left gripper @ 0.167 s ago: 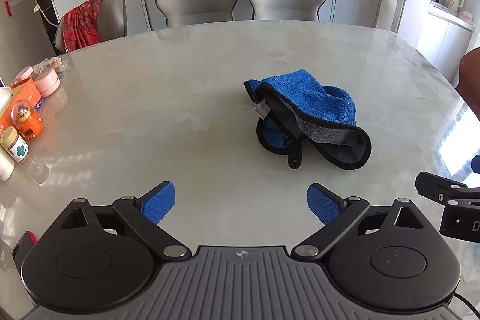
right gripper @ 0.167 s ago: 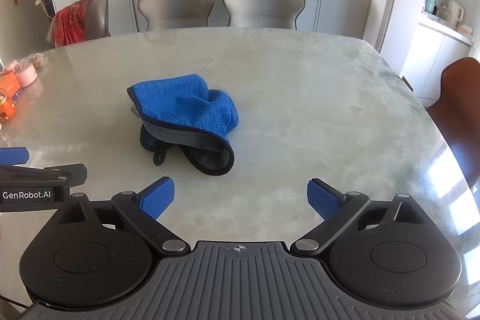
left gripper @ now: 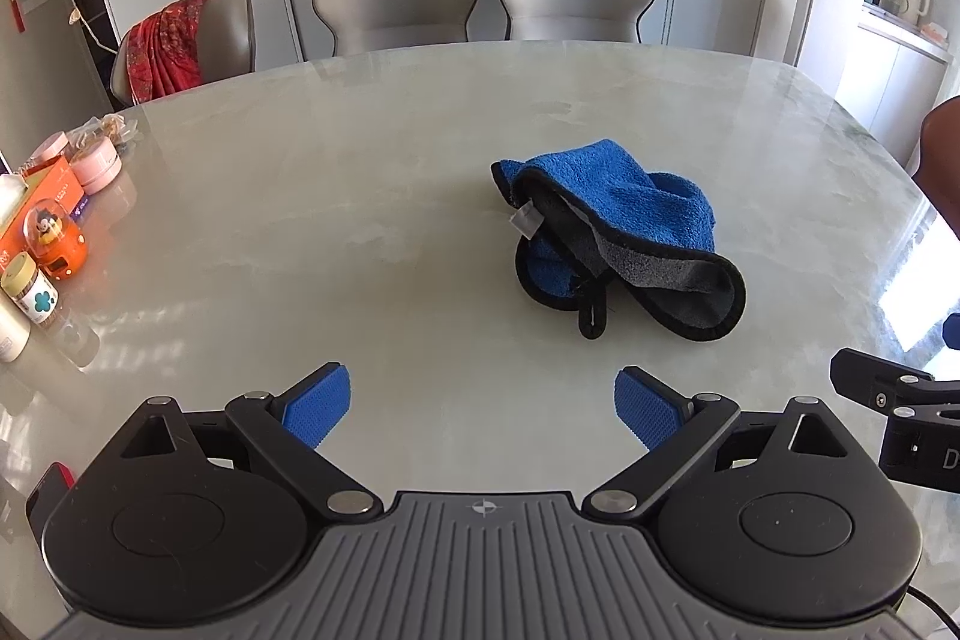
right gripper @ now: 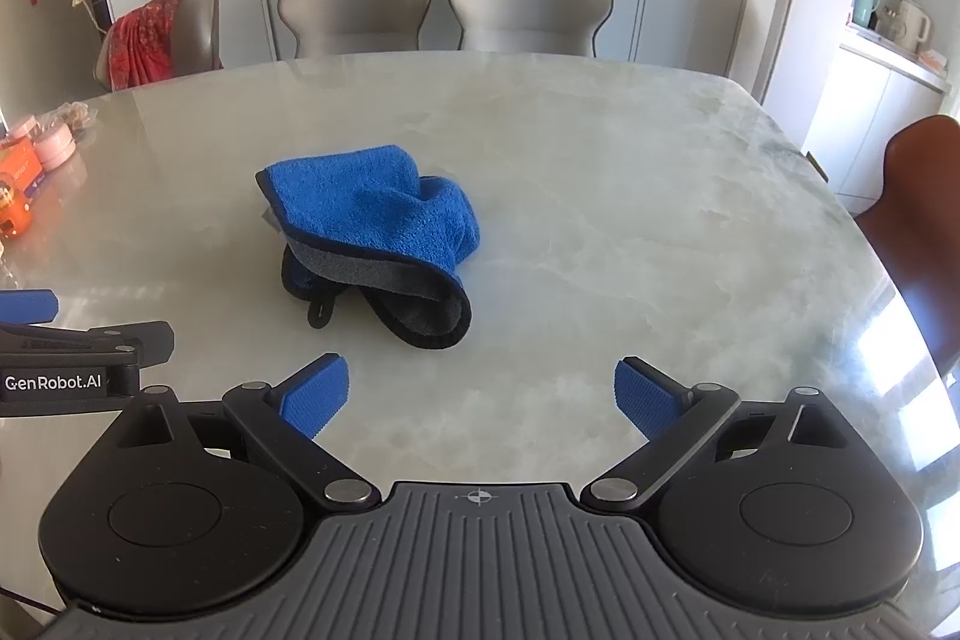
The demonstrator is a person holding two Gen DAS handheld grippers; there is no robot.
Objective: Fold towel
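Towel (left gripper: pixel 618 226) lies crumpled in a heap, blue side up w/ grey underside and black hang loop showing, center-right of left wrist view, on marble surface (left gripper: pixel 360 196). Left hand-held gripper (left gripper: pixel 483 403) and right hand-held gripper (right gripper: pixel 480 397) both spread, empty, near it. Step: approach, nothing folded. Next move likely needs corners found, cloth spread flat.

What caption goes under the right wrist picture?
Open right gripper faces a crumpled blue towel on the marble table.

Marble table (left gripper: pixel 360 196): crumpled blue towel (left gripper: pixel 618 226) mid-surface; jars, boxes (left gripper: pixel 57 196) at left edge.
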